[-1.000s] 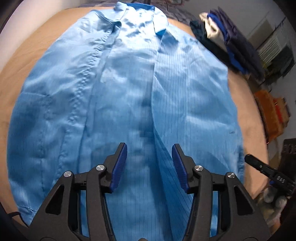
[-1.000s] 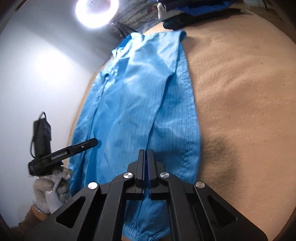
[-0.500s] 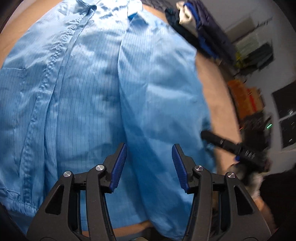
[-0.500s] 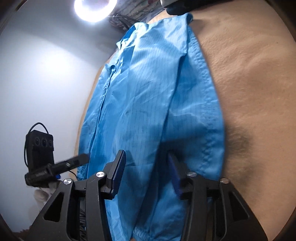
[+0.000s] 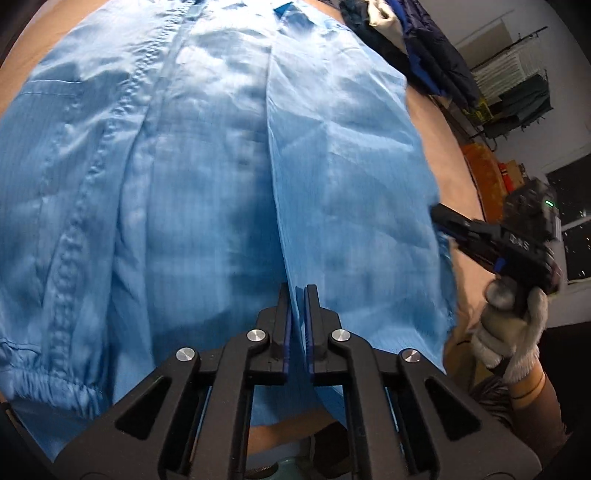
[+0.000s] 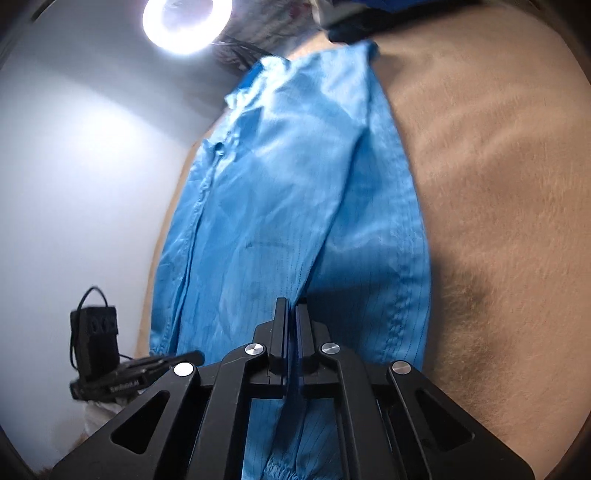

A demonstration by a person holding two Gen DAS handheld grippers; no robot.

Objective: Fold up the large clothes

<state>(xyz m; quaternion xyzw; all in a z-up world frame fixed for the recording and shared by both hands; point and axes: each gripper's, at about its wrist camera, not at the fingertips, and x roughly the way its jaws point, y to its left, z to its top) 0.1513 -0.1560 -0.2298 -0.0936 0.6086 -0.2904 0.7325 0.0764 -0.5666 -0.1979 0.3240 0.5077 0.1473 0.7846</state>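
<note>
A large light-blue shirt point(image 5: 207, 177) lies flat on a tan blanket, collar at the far end, right side folded inward with a lengthwise edge down the middle. My left gripper point(image 5: 297, 291) is shut on that folded edge near the hem. In the right wrist view the same shirt point(image 6: 280, 206) runs away from me, and my right gripper point(image 6: 290, 306) is shut on a fold of it near the elastic cuff. The right gripper also shows in the left wrist view point(image 5: 491, 236), held by a gloved hand at the shirt's right edge.
The tan blanket point(image 6: 491, 192) spreads wide to the right of the shirt. A pile of dark clothes point(image 5: 417, 44) lies beyond the collar. A ring light point(image 6: 186, 22) shines at the far end. Racks and boxes point(image 5: 509, 110) stand at the right.
Both grippers were open half a second ago and have shut on the shirt's fabric. The left gripper has dropped closer to the hem.
</note>
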